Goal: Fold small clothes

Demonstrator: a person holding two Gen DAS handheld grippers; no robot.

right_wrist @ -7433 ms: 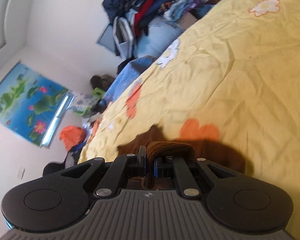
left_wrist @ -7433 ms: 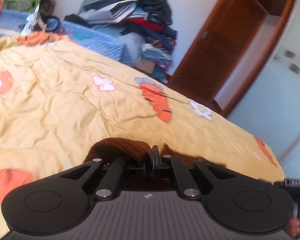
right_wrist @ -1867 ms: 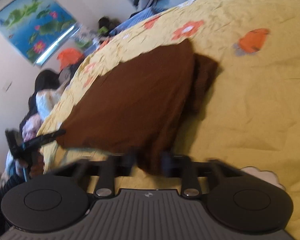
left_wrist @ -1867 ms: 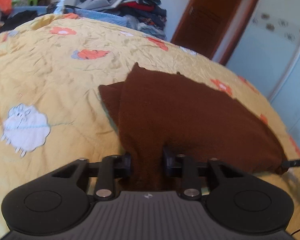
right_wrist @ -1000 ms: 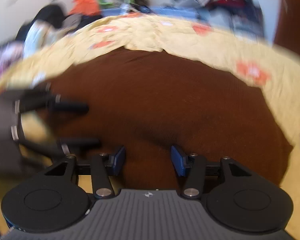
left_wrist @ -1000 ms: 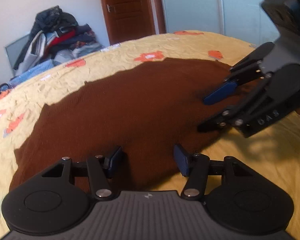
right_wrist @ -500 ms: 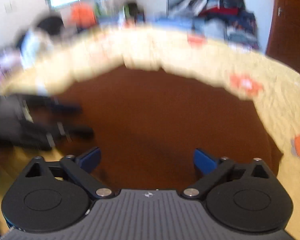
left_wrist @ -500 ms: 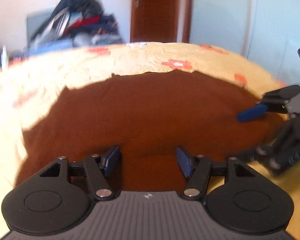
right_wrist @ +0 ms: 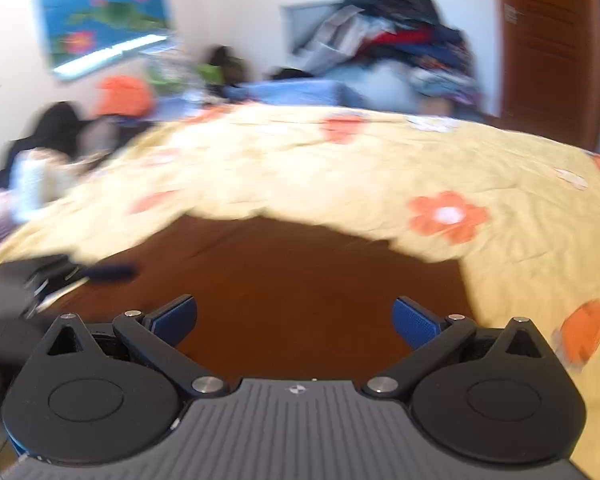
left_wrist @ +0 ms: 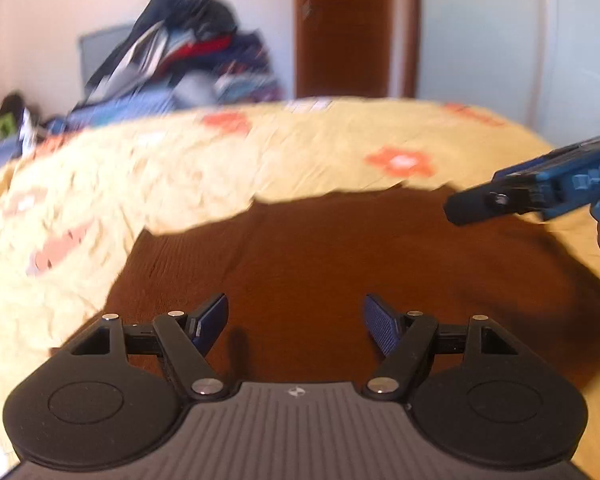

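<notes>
A brown knitted garment (left_wrist: pixel 340 256) lies flat on the yellow flowered bedspread (left_wrist: pixel 180 176); it also shows in the right wrist view (right_wrist: pixel 300 276). My left gripper (left_wrist: pixel 296 320) is open and empty, just above the garment's near edge. My right gripper (right_wrist: pixel 296 320) is wide open and empty over the near part of the garment. The right gripper's body enters the left wrist view at the right edge (left_wrist: pixel 540 188). The left gripper shows blurred at the left of the right wrist view (right_wrist: pixel 60 280).
A pile of mixed clothes (left_wrist: pixel 180 64) is stacked against the far wall beyond the bed. A brown door (left_wrist: pixel 352 28) and a white wardrobe (left_wrist: pixel 520 40) stand behind. Clutter and an orange item (right_wrist: pixel 124 96) sit at the bed's far left, under a blue poster (right_wrist: pixel 100 8).
Both grippers, earlier shut on the garment, have let it go and opened. They have drawn back a little from the flat garment, and the right gripper has opened wider.
</notes>
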